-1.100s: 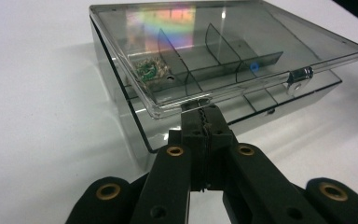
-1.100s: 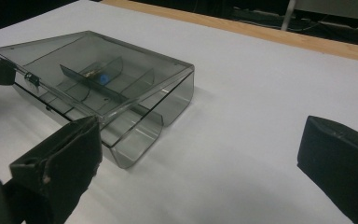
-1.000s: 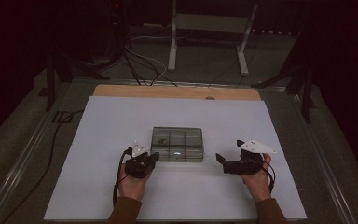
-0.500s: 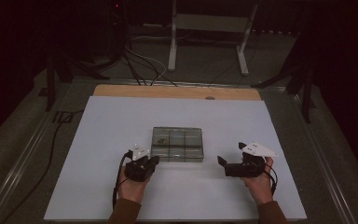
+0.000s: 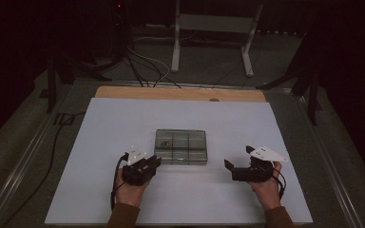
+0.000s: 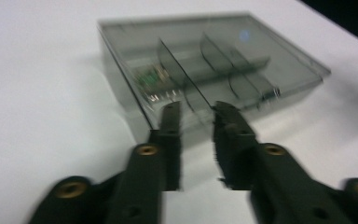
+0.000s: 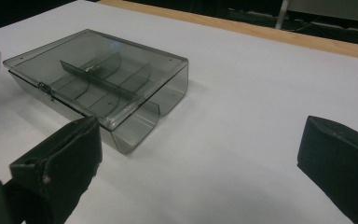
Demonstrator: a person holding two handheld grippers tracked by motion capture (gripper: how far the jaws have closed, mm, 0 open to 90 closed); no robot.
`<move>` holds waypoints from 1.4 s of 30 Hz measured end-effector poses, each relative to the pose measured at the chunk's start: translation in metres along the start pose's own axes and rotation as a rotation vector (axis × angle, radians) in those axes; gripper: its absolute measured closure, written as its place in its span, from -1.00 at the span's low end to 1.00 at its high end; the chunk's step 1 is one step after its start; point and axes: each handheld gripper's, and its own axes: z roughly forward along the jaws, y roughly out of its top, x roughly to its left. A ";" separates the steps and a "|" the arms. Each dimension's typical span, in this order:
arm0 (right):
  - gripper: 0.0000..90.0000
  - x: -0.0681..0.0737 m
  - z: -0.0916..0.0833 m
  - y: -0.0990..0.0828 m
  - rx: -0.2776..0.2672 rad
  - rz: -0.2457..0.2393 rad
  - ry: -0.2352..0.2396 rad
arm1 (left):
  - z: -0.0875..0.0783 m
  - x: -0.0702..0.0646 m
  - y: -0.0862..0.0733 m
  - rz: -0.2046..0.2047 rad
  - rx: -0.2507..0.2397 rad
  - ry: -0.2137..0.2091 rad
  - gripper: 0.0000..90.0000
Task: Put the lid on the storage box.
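Left gripper point(image 6: 196, 108) jaws just opening, narrow gap at clear box point(image 6: 214, 65) corner; right gripper point(image 7: 200, 135) wide open, empty

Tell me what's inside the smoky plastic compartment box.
Through the compartment box lid, dividers and one small green-and-metal item in an end compartment show. The tinted lid hides its details.

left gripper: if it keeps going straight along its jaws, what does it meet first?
Probably the near front corner of the clear compartment box. The left gripper, whose jaws have just been opening with nothing between them, points straight at it; whether the tips touch it is unclear.
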 end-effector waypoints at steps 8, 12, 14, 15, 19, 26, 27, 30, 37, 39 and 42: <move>-1.00 -0.002 -0.007 -0.004 -0.022 -0.001 -0.012 | -0.031 0.021 0.009 0.073 -0.122 0.017 -0.11; -1.00 -0.004 -0.011 -0.006 -0.030 -0.001 -0.020 | -0.044 0.029 0.008 0.086 -0.165 0.026 -0.40; -1.00 -0.005 -0.013 -0.007 -0.035 -0.001 -0.023 | -0.049 0.034 0.006 0.098 -0.167 0.035 -0.54; -1.00 -0.005 -0.013 -0.008 -0.036 0.001 -0.025 | -0.050 0.036 0.005 0.102 -0.164 0.038 -0.60; -1.00 -0.008 -0.014 -0.010 -0.037 0.007 -0.035 | -0.056 0.048 -0.001 0.075 -0.167 0.061 -0.73; -1.00 -0.008 -0.017 -0.013 -0.046 0.006 -0.045 | -0.062 0.060 -0.007 0.042 -0.180 0.080 -0.96; -1.00 -0.008 -0.017 -0.014 -0.046 0.000 -0.050 | -0.063 0.061 -0.008 0.043 -0.181 0.081 -0.97; -1.00 -0.007 -0.017 -0.015 -0.044 -0.007 -0.058 | -0.067 0.064 -0.010 0.042 -0.192 0.079 -0.97; -1.00 -0.007 -0.019 -0.019 -0.052 0.001 -0.056 | -0.074 0.066 -0.015 0.048 -0.228 0.090 -0.97; -1.00 -0.008 -0.019 -0.020 -0.052 0.003 -0.058 | -0.075 0.067 -0.017 0.045 -0.230 0.093 -0.97; -1.00 -0.009 -0.020 -0.021 -0.059 0.005 -0.061 | -0.075 0.068 -0.018 0.045 -0.219 0.102 -0.97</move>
